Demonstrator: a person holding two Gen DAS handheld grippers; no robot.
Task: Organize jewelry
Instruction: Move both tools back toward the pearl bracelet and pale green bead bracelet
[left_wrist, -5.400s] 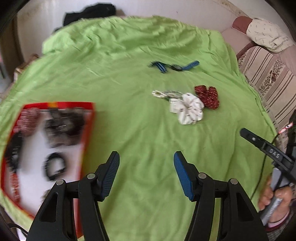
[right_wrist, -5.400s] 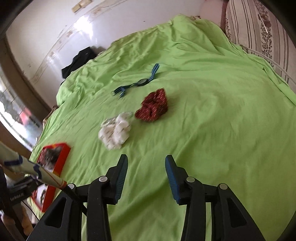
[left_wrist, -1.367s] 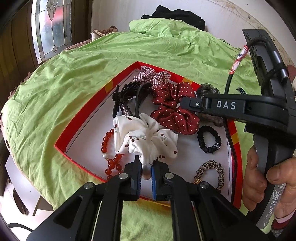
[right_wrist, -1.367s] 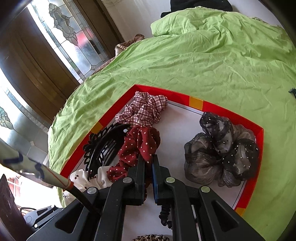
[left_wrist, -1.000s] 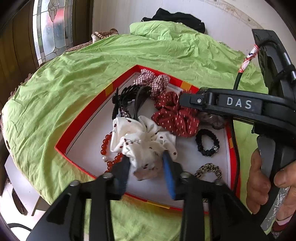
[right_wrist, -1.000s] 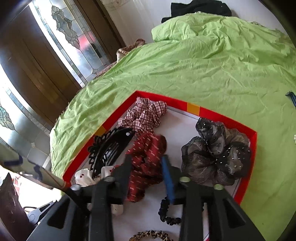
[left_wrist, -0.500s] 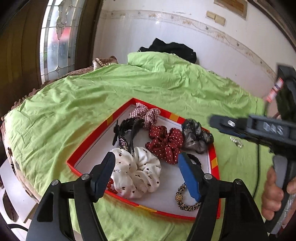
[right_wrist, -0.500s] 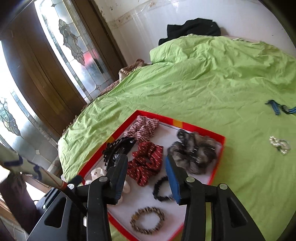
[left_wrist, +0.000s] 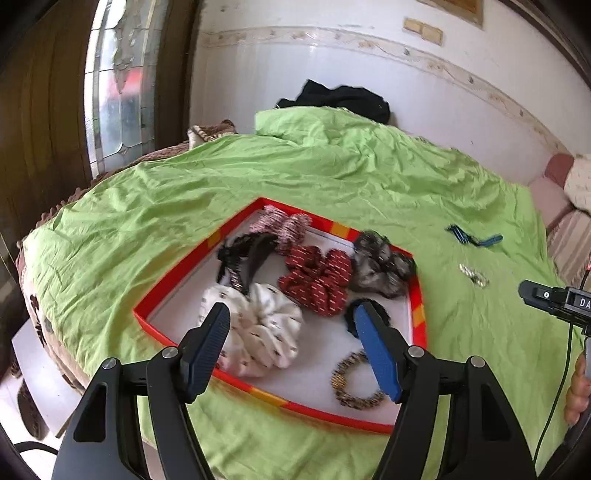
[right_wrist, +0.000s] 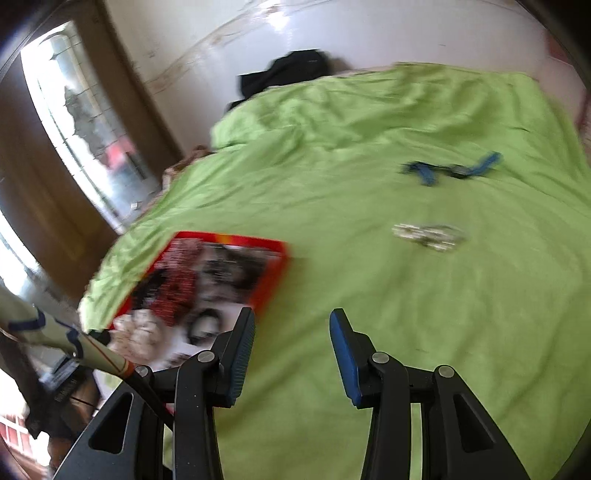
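A red-rimmed tray (left_wrist: 177, 273) lies on the green bedspread (left_wrist: 369, 177) and holds a white scrunchie (left_wrist: 266, 328), a red dotted scrunchie (left_wrist: 317, 277), a dark grey scrunchie (left_wrist: 380, 266), a plaid scrunchie (left_wrist: 284, 225), a black claw clip (left_wrist: 243, 258) and a leopard hair tie (left_wrist: 354, 384). My left gripper (left_wrist: 291, 325) is open and empty above the tray's near side. My right gripper (right_wrist: 291, 332) is open and empty over bare bedspread, right of the tray (right_wrist: 273, 258). A blue strap item (right_wrist: 450, 168) and a silver piece (right_wrist: 428, 232) lie loose on the bedspread ahead of it.
A black garment (left_wrist: 340, 99) lies at the far edge of the bed against the white wall. A glass-paned door (left_wrist: 118, 92) stands at the left. Pillows (left_wrist: 569, 177) sit at the far right. The bed edge drops off just left of the tray.
Both grippers let go of their scrunchies in the tray, opened and pulled back. The right gripper has since swung right, away from the tray toward the loose items.
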